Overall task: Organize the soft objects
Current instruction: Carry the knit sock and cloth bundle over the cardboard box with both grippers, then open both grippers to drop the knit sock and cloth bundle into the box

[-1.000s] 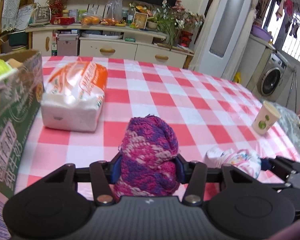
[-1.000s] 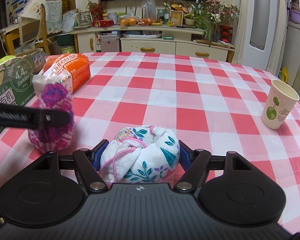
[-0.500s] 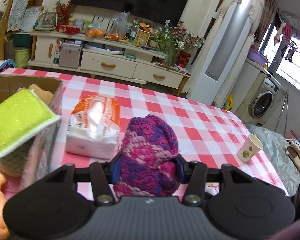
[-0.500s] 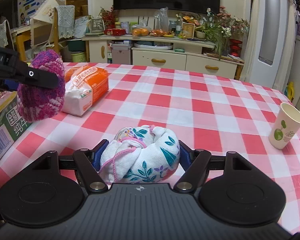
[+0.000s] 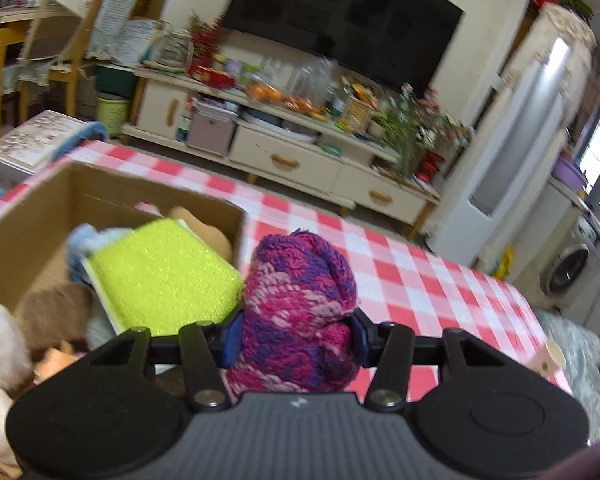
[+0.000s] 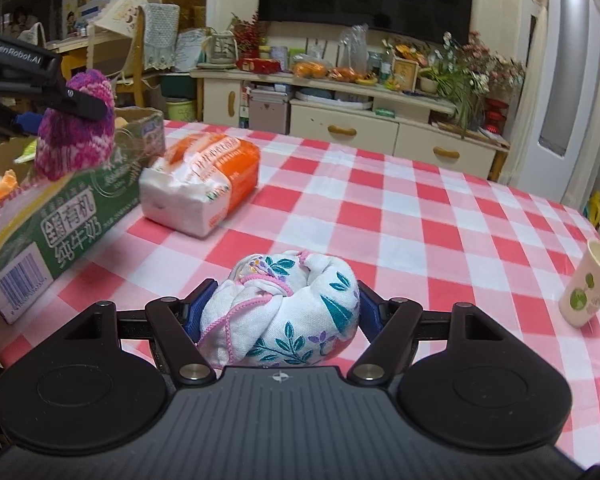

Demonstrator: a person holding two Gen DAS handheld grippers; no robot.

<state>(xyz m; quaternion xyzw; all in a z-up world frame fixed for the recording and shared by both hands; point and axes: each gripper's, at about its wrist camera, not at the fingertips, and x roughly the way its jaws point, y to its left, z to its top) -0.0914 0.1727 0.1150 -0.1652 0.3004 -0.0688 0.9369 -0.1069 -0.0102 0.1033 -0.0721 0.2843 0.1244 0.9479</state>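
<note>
Two soft things are held right now, one in each gripper. The left gripper (image 5: 296,338) has its blue pads squeezed on both sides of a pink and purple knitted ball (image 5: 298,312), so the ball is clamped between the fingers and sticks up above them. Ahead of those fingers and off to their left sits the open cardboard box (image 5: 28,216), with a lime green sponge (image 5: 162,276) and other soft things already inside. From the right wrist view, the ball (image 6: 76,124) hangs over the near edge of the box (image 6: 60,208), not yet down inside it. So the box opening lies below and a bit to the left of the left fingers, and I think the next move needs a small slide that way before the ball is let go. The right gripper (image 6: 278,312) has its fingers wide, but they press on a rolled white cloth with leaves printed on it (image 6: 284,312), lying sideways between the pads. That cloth is over the checked tablecloth (image 6: 400,216), and the box is well off to the left of the right fingers, past a pack of tissues (image 6: 204,184). The left hand is much nearer the box, so it should go first.
</note>
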